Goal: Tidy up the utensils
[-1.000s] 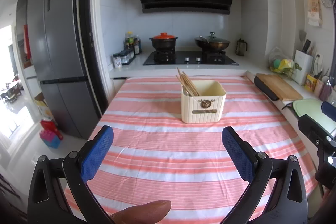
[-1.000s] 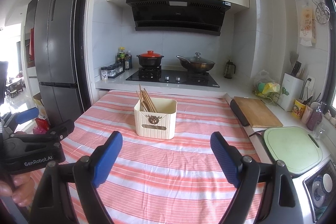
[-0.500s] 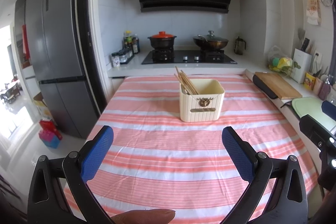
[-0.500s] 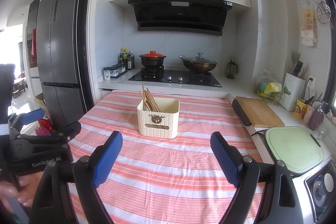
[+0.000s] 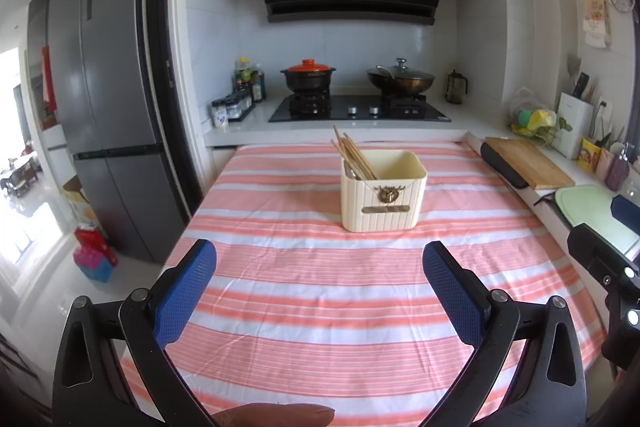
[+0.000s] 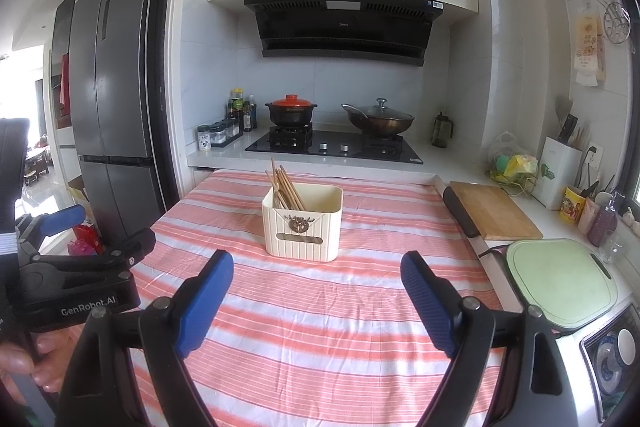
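**Cream caddy alone on the striped cloth, both grippers wide and empty**

Cream, ribbed plastic utensil caddy (image 5: 383, 193) with a brass emblem on its front stands upright on the table's pink-and-white striped cloth (image 5: 320, 287), toward the far edge and about midway between the left and right edges. A bundle of light wooden chopsticks (image 5: 353, 157) leans in its left end, tips rising above the rim; the right end of the caddy looks empty from here.

The left gripper (image 5: 320, 287) hovers over the near part of the cloth with its blue-padded jaws spread wide and nothing between them. The right gripper (image 6: 316, 301) is likewise wide open and empty, over the near right part of the table. Both are well apart from the caddy, with bare striped cloth all the way between. A fingertip (image 5: 276, 415) shows at the bottom of the left wrist view.

The cloth's left edge drops off to open floor beside a tall grey refrigerator (image 5: 108, 115). Its far edge meets a white counter carrying a black gas hob (image 5: 360, 109), a black pot with an orange lid (image 5: 308, 75) and a lidded dark wok (image 5: 400, 79). Along the right edge lie a wooden cutting board (image 6: 492, 211) and, nearer, a pale green cutting board (image 6: 560, 283), leaving no gap on that side.
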The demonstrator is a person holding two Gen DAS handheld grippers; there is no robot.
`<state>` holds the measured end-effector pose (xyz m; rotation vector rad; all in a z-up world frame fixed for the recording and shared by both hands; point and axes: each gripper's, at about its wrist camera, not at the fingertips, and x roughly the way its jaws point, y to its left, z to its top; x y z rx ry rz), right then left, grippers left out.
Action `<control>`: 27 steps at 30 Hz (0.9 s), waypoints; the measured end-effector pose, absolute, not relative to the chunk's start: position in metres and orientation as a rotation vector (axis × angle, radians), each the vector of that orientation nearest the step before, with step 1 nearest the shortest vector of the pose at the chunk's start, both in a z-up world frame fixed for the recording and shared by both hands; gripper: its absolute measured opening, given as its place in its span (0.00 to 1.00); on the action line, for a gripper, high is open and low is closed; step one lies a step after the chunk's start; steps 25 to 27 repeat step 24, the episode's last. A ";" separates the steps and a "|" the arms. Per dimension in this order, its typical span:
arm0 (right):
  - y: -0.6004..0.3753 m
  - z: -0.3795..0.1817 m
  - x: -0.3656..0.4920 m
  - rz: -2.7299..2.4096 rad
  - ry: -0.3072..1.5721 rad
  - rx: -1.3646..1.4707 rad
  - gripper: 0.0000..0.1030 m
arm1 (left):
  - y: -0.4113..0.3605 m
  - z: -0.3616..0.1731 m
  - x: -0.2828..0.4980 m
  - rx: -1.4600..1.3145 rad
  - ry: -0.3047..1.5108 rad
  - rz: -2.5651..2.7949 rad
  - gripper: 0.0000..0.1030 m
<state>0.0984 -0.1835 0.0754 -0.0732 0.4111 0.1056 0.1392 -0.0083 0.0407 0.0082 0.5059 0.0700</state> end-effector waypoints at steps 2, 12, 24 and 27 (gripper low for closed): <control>-0.183 0.075 0.099 0.105 0.412 -0.074 0.85 | -0.008 0.041 0.139 0.008 0.506 0.070 1.00; -0.181 0.075 0.099 0.105 0.410 -0.074 0.85 | -0.010 0.041 0.140 0.007 0.508 0.069 1.00; -0.183 0.072 0.100 0.102 0.420 -0.071 0.85 | -0.007 0.043 0.136 -0.013 0.482 0.084 1.00; -0.183 0.072 0.100 0.102 0.420 -0.071 0.85 | -0.007 0.043 0.136 -0.013 0.482 0.084 1.00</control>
